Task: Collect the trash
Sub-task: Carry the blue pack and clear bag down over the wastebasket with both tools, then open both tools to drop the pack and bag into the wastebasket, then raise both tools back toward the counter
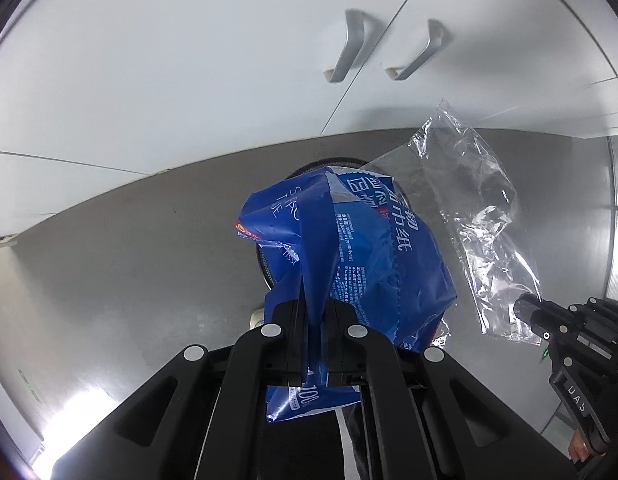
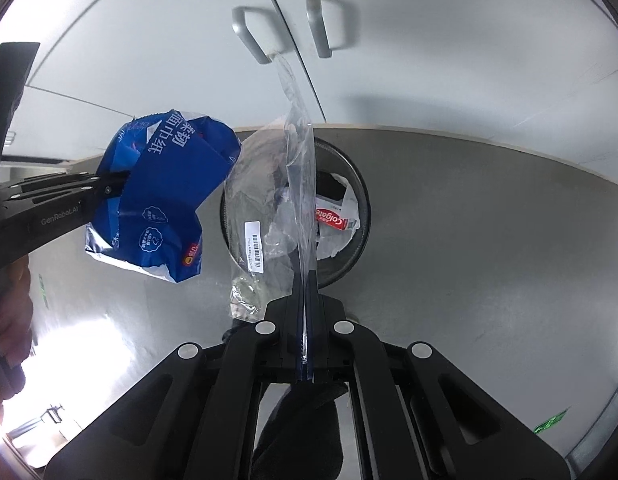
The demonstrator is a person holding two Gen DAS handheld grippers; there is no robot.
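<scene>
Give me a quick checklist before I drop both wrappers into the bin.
1. Left tool shut on the blue tissue wrapper: ok.
2. Right tool shut on the clear plastic bag: ok.
3. Round bin open, no lid in view: ok.
4. Room in the bin: ok; a Colgate box and paper lie inside.
5. Blue wrapper above the opening: cannot tell; the right wrist view shows it left of the rim.
6. Clear bag above the opening: ok in the right wrist view.
</scene>
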